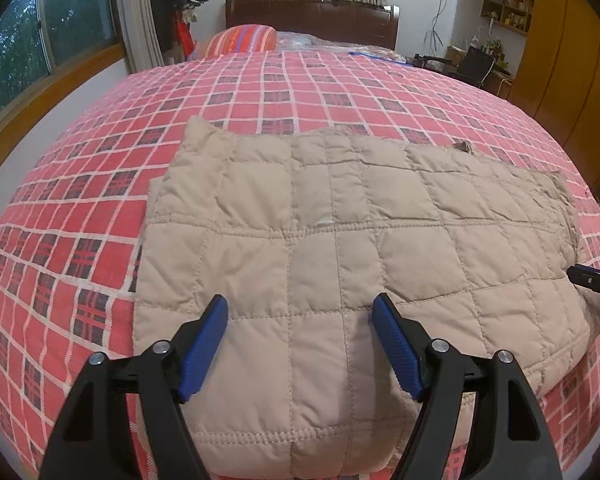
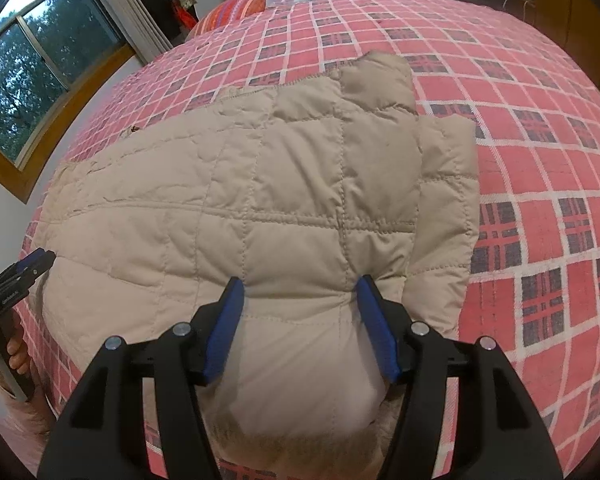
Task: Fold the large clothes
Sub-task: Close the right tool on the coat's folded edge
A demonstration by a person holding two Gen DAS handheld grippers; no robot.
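while both tongs hang over the near edge of the bed (image 1: 100, 208), the beige quilted jacket (image 1: 340, 240) lies spread flat on the red plaid bedcover (image 2: 540, 160), partly folded, with 1 padded section doubled over the body and a sleeve-like flap (image 2: 448, 208) sticking out along its right side in the right wrist view. the left tongs (image 1: 300, 312) stand apart, their 2 blue pads (image 1: 204, 344) wide of each other above the jacket's near panel, holding nothing. the right tongs (image 2: 300, 292) also stand apart, blue pads (image 2: 224, 328) either side of a puckered bulge of jacket fabric at the near hem; whether the pads touch the cloth cannot be told. in the left wrist view the tip of the right tongs shows at the right edge, just beside the jacket's rim; in the right wrist view the left tongs show at the left edge, with fingers of a hand (image 2: 18, 354) wrapped round the handle. at the far end of the bed a striped red pillow (image 1: 242, 40) sits against a dark wooden headboard (image 1: 312, 16). a window (image 1: 40, 40) with trees behind it fills the left wall, a coat stand (image 1: 172, 20) with dark clothes is near it, and wooden cupboards (image 1: 560, 60) line the right side.
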